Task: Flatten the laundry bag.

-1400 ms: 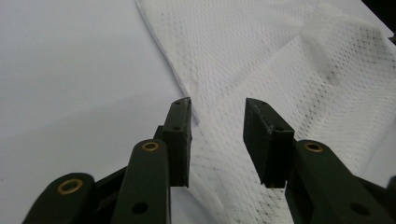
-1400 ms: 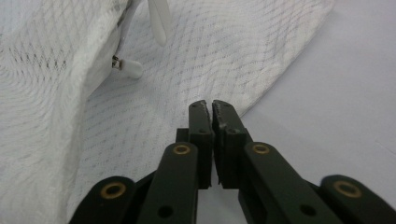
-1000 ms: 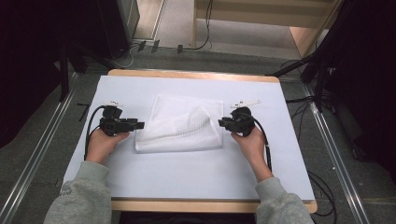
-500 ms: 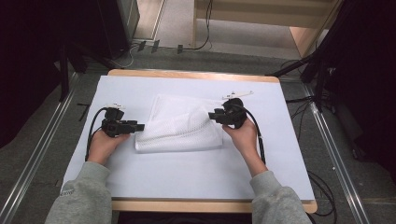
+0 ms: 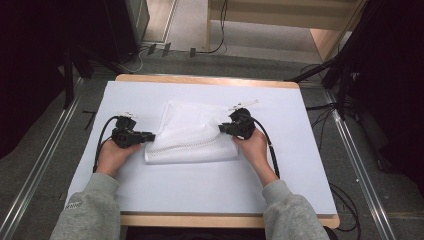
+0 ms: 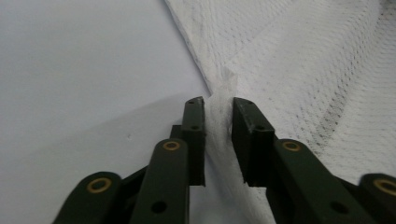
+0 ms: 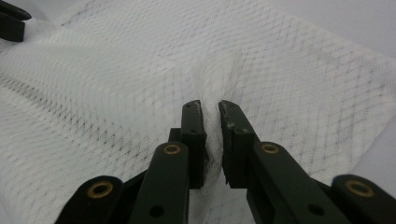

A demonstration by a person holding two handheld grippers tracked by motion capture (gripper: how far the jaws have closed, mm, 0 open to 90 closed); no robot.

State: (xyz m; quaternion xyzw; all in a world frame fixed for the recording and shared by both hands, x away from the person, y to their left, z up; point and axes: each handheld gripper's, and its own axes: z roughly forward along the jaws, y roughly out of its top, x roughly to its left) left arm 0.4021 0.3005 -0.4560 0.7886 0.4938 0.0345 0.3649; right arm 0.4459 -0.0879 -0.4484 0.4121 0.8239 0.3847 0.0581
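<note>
Both grippers, left (image 6: 218,105) and right (image 7: 210,107), have fingers nearly closed, pinching thin folds of the white cloth (image 5: 192,132) mid-counter. Risk: the shallow bite (thin mesh) slips out if the pulls are uneven.

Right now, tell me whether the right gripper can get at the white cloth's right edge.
Probably yes, it is already there: the right gripper has a fold of the white cloth pinched between its jaws, and nothing on the table blocks it. The left gripper grips the opposite edge.
</note>
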